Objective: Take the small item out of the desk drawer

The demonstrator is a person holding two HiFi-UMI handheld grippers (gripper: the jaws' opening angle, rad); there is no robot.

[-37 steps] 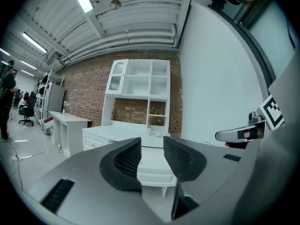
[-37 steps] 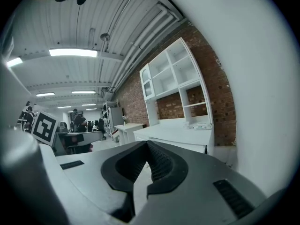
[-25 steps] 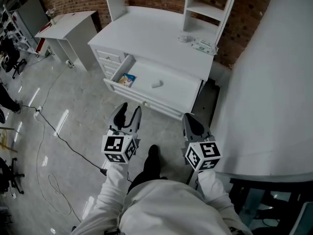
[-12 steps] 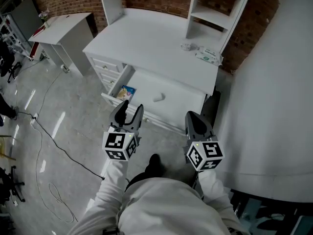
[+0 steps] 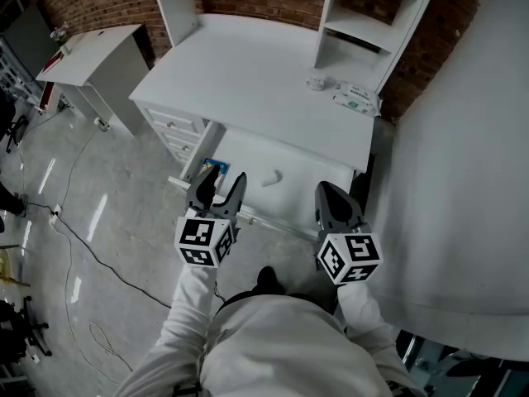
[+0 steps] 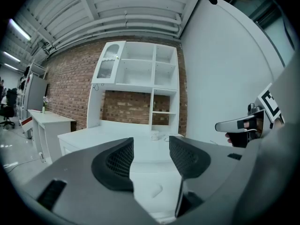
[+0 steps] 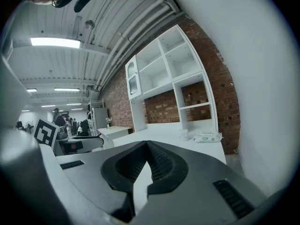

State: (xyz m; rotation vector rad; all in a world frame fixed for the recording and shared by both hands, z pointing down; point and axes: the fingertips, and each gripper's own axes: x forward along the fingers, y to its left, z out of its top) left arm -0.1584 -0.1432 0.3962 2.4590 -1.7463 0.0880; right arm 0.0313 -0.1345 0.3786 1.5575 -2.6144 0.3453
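The small, pale, slightly curved item (image 5: 271,177) lies near the middle of the open white desk drawer (image 5: 307,190), its long axis slanting between the front and back edges. The black left gripper (image 5: 221,190) has just been opening its jaws; they stand wide with nothing between them, and the item sits ahead of and below the gap. The black right gripper (image 5: 329,197), jaws pressed together on nothing, hangs nearer the drawer's right end, so the left looks better placed to reach in.
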